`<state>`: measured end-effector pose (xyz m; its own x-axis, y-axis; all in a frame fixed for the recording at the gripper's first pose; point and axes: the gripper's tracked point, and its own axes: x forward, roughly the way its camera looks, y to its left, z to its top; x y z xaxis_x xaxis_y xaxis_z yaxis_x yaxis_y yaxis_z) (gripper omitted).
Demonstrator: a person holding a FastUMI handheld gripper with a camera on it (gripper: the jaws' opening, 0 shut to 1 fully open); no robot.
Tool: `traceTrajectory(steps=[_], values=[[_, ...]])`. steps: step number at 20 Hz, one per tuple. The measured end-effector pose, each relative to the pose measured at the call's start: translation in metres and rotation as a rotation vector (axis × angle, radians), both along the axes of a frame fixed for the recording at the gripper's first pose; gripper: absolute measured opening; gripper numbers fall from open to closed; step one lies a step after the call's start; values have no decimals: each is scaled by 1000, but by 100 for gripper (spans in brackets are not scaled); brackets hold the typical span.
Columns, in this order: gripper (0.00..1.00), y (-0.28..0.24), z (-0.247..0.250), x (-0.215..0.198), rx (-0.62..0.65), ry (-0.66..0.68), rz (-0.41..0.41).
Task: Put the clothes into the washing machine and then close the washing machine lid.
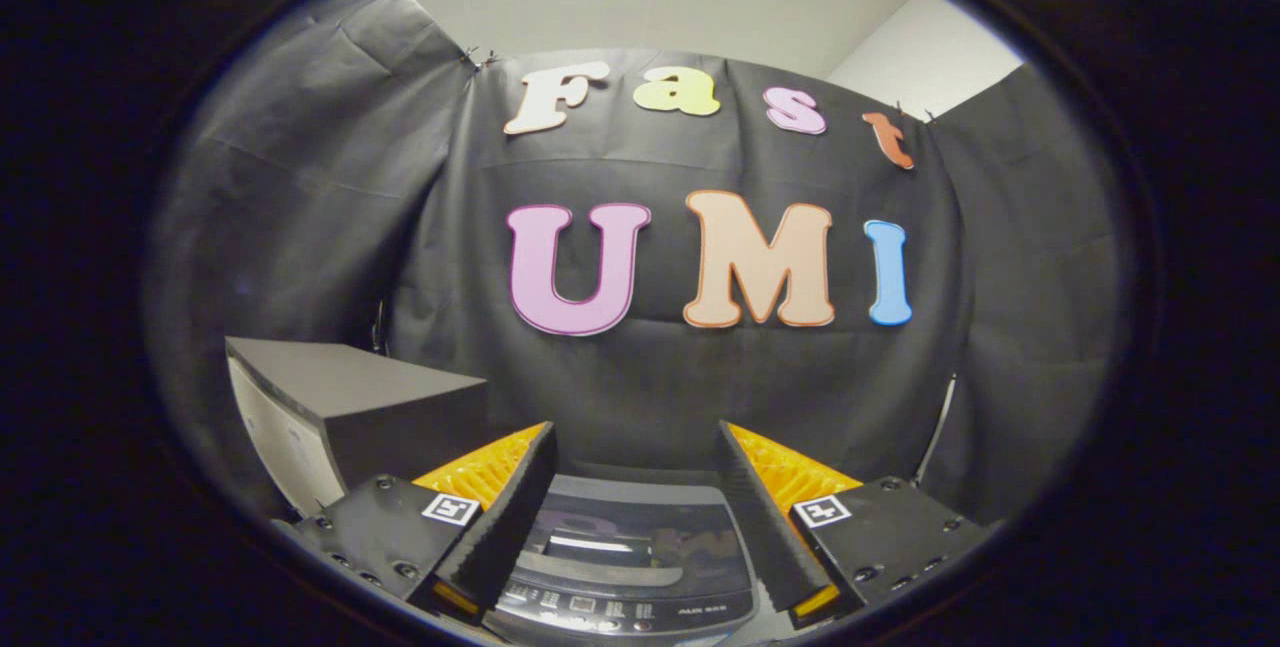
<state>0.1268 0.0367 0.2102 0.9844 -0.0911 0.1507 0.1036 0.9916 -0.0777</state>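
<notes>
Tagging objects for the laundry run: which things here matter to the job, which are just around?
Job:
- washing machine, lid down, seen between and below the fingers
- gripper, open, holding nothing

Just around:
- dark box, beyond the left finger
- booth wall, behind the machine

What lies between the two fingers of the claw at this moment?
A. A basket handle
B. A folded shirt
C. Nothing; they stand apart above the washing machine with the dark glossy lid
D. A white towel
C: the claw is open with an empty gap, and the washing machine with the dark glossy lid sits below it, lid down.
</notes>
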Motion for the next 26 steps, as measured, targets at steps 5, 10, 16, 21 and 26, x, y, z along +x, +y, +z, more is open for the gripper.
traceTrajectory(steps=[5, 10, 16, 21, 26], values=[[98, -27, -47, -31, 31, 15, -33], [98, -48, -72, -66, 14, -1, -52], [98, -63, -109, -87, 35, 25, -30], [98, -60, -137, -86, 46, 0, 11], [98, -66, -178, -87, 75, 84, 9]])
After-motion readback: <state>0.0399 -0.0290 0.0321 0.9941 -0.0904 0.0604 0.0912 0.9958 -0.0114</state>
